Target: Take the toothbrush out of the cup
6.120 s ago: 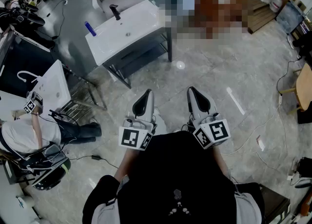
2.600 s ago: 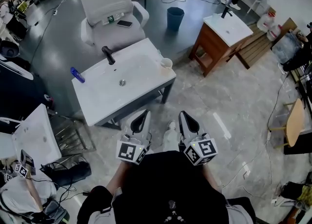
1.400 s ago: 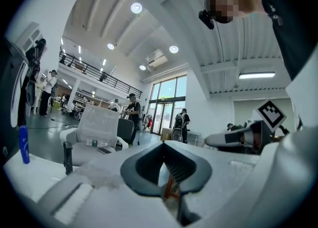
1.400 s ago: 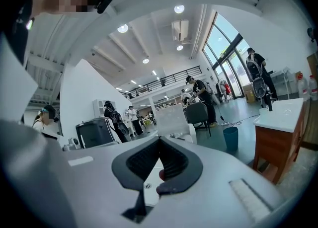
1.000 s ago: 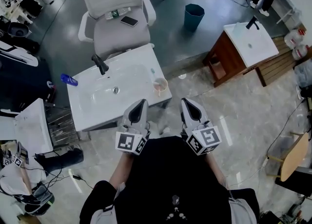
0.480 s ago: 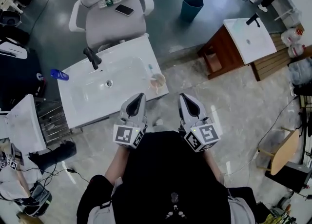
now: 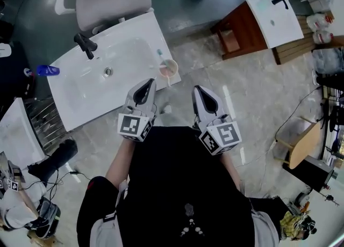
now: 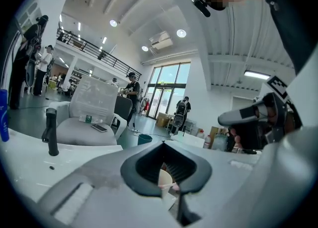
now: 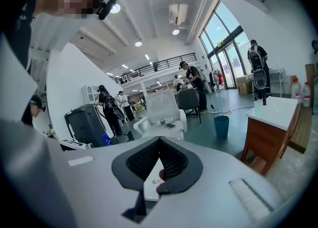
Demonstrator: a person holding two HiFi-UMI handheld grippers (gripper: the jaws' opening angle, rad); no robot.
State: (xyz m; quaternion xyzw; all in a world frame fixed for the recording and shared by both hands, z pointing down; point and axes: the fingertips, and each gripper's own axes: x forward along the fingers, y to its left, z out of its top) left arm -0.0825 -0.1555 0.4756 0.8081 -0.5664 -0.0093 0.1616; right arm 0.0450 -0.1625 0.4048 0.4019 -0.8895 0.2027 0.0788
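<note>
**Both jaws closed, cup just ahead**

The toothbrush (image 7: pixel 159 54) is standing in the cup (image 7: pixel 168 69) at the near right corner of the white sink worktop (image 7: pixel 80 87). The left gripper (image 7: pixel 145 86) is hovering just short of the cup, apart from it, jaws pressed together and empty. The right gripper (image 7: pixel 200 94) is hanging beside it over the floor, jaws likewise together.
</note>
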